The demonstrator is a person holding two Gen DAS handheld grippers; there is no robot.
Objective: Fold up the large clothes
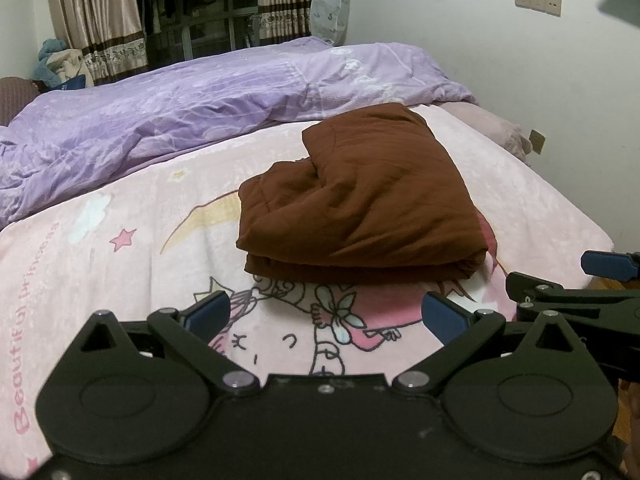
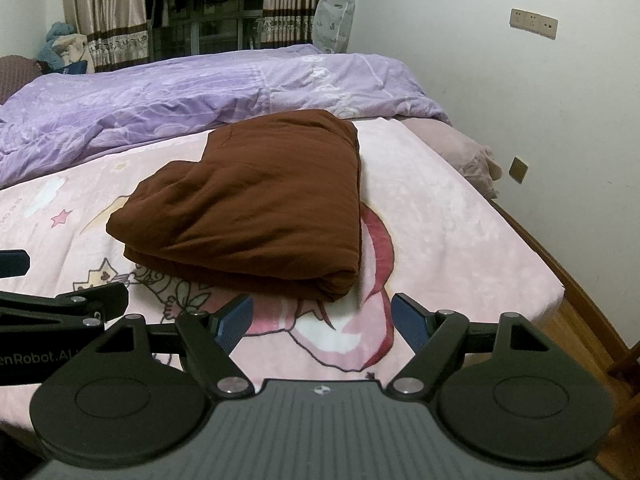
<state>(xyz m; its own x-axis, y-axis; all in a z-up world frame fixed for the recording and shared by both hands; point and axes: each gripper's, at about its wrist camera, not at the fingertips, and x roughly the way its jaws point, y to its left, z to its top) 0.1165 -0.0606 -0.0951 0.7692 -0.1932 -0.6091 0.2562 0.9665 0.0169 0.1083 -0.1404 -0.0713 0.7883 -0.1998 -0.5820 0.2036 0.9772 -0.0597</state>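
Observation:
A brown padded garment (image 1: 360,200) (image 2: 256,204) lies folded into a thick stack on the pink cartoon blanket (image 1: 120,264) (image 2: 440,232). My left gripper (image 1: 328,314) hovers just short of the stack's near edge, its blue pads wide apart with nothing between them. To the right of it, my right gripper (image 2: 322,320) also stands open and empty, near the stack's right corner. In the left wrist view the right gripper's fingers (image 1: 608,266) show at the right edge; in the right wrist view the left gripper's fingers (image 2: 14,262) show at the left edge.
A crumpled purple duvet (image 1: 168,112) (image 2: 180,96) fills the far half of the bed. A pinkish pillow (image 2: 468,152) lies by the white wall at right. Beyond the bed's right edge is wooden floor (image 2: 584,332). Curtains (image 1: 96,12) and hanging clothes are at the back.

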